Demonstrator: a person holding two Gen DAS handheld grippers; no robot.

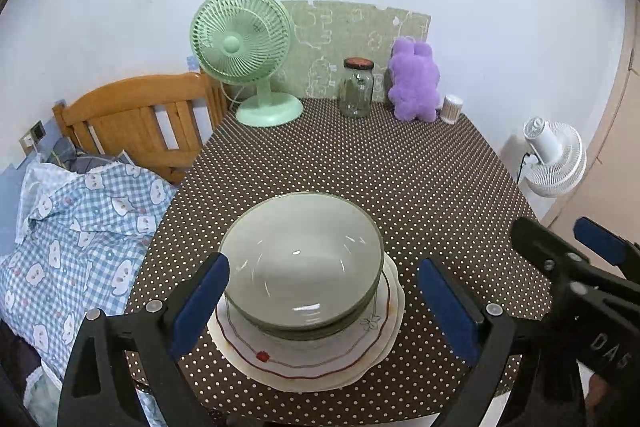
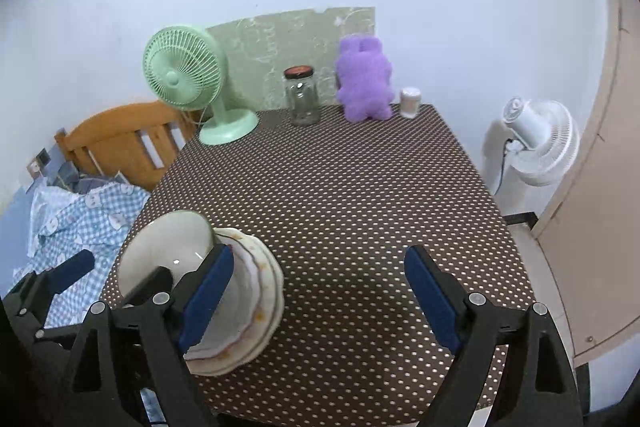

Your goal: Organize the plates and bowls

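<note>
1. A bed with a blue checked quilt (image 1: 80, 211) and a wooden headboard (image 1: 132, 115) lies left of the tabletop (image 1: 360, 163), which wears a brown dotted cloth.
2. The left gripper (image 1: 324, 303) hovers with its jaws wide apart, one blue pad either side of the stack and touching nothing.
3. Grey-green bowls (image 1: 300, 259), nested, sit on a pile of white scalloped plates (image 1: 304, 363) near the tabletop's front edge.
4. Along the far edge stand a green desk fan (image 1: 244, 59), a glass jar (image 1: 356, 87), a purple plush toy (image 1: 414, 83) and a small white canister (image 1: 452, 109).
5. The right gripper (image 2: 316, 299) hangs right of the stack, jaws apart and empty.
6. A white floor fan (image 2: 536, 143) stands beyond the tabletop's right side.
</note>
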